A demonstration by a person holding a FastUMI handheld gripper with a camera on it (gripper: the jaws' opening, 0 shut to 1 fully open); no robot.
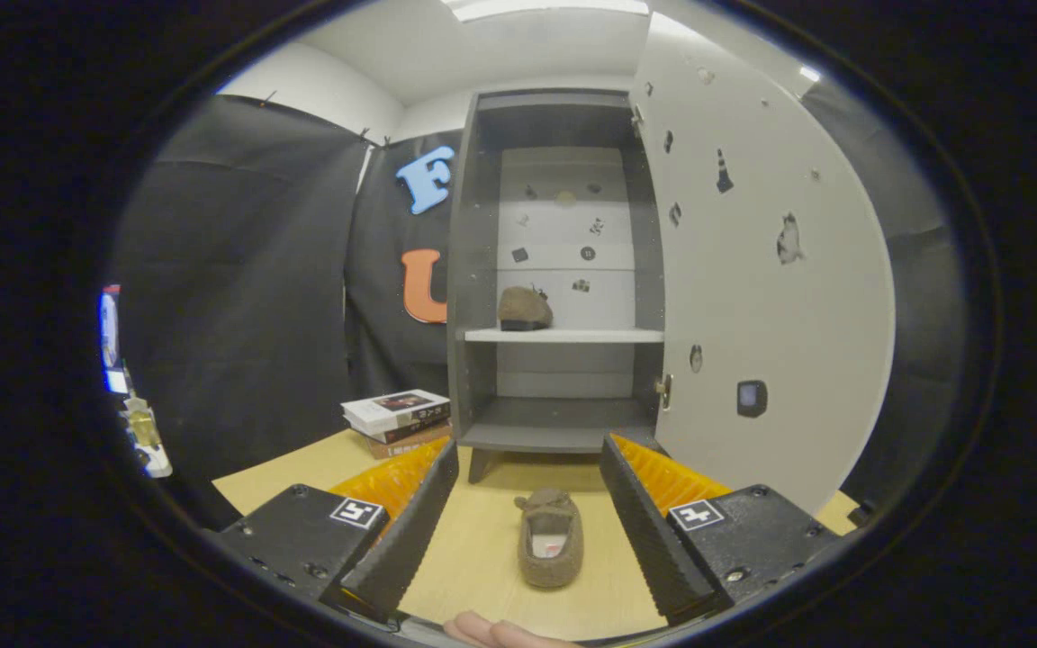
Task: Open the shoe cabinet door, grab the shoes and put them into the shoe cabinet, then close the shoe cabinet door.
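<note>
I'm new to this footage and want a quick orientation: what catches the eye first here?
The tall shoe cabinet stands ahead with its white door swung wide open, and one brown shoe already sits on its middle shelf. A second brown shoe lies on the wooden floor between the open claw's fingers, untouched. A stack of books sits left of the cabinet.

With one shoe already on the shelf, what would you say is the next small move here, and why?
Probably lower the gripper over the shoe on the table and close on it. Its fingers are spread wide with that shoe lying between them, untouched; the cabinet door stands open, and the other shoe already sits on the shelf.
</note>
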